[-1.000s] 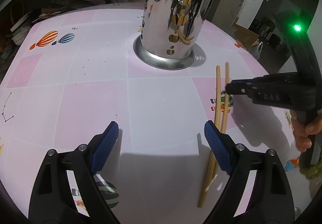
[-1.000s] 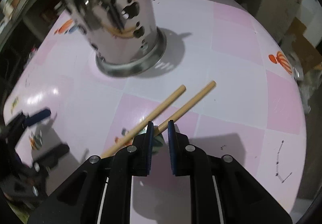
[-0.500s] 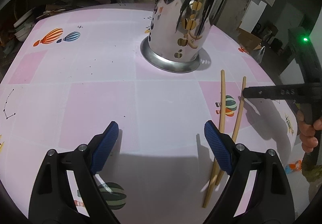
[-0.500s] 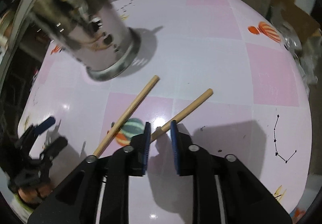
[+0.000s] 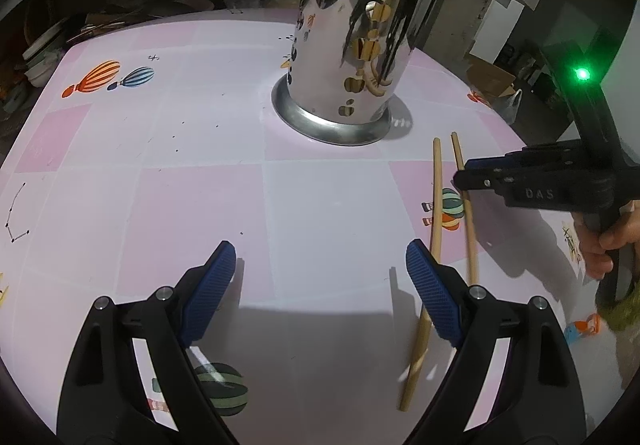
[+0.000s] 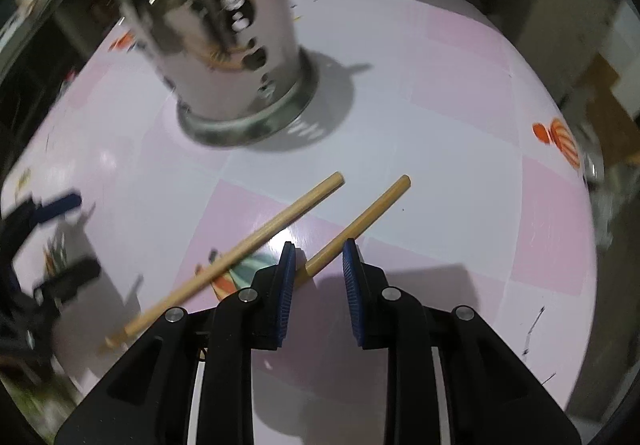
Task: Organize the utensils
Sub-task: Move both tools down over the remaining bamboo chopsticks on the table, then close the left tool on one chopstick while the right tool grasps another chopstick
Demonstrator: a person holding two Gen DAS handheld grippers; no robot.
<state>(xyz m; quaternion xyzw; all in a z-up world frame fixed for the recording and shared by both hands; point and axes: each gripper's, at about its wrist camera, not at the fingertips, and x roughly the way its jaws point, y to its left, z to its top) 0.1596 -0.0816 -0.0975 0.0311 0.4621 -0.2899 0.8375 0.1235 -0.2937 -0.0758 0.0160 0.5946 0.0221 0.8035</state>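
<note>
Now the right gripper (image 6: 318, 271), jaws partly apart, straddles the nearer chopstick (image 6: 362, 223) on the pink table (image 6: 460, 93); contact looks absent, though blur hinders judgement. Closing squarely mid-shaft should prevent rolling. Left gripper (image 5: 320, 293) hovers wide, empty. Second chopstick (image 6: 256, 241) lies just left; steel holder (image 6: 228, 37) stands beyond, unobstructed.
</note>
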